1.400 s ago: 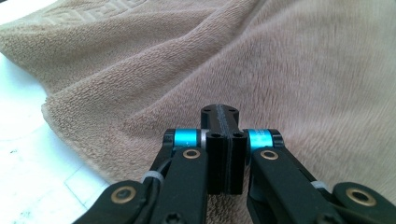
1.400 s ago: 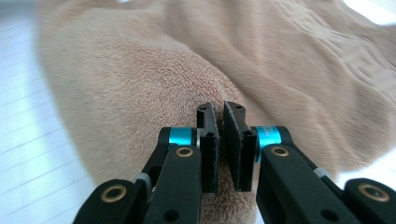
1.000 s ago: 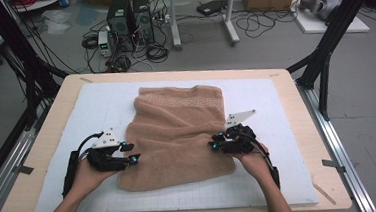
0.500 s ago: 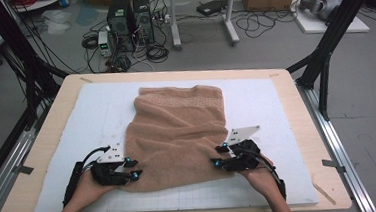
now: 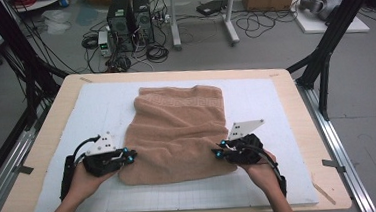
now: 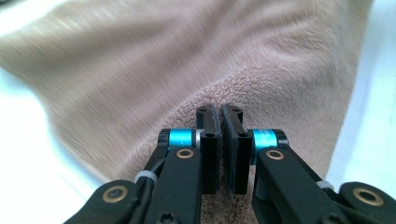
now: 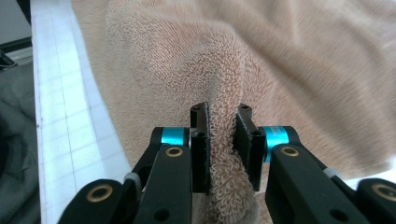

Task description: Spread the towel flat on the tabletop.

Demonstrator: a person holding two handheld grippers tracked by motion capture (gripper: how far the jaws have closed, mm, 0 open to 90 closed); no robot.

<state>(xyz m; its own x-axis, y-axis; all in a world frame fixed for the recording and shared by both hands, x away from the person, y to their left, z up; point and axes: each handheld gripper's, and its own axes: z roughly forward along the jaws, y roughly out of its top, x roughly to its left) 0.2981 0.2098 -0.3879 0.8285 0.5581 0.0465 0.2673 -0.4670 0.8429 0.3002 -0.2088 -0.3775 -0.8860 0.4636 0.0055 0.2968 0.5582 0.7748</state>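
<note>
Now the left gripper (image 5: 129, 155) and right gripper (image 5: 218, 151), jaws just closing, each pinch a near corner, apparently, of the tan terry towel (image 5: 180, 129) on the white gridded mat (image 5: 266, 110)

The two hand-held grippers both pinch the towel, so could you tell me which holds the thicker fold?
The right hand-held gripper: a thick roll of towel fills its jaws, while the left nips a thin edge.

Even, soft light; the white mat (image 5: 266, 105) glares brightly. Close up, the towel (image 6: 140, 60) blurs beyond the sharp jaws; shadows faint.
</note>
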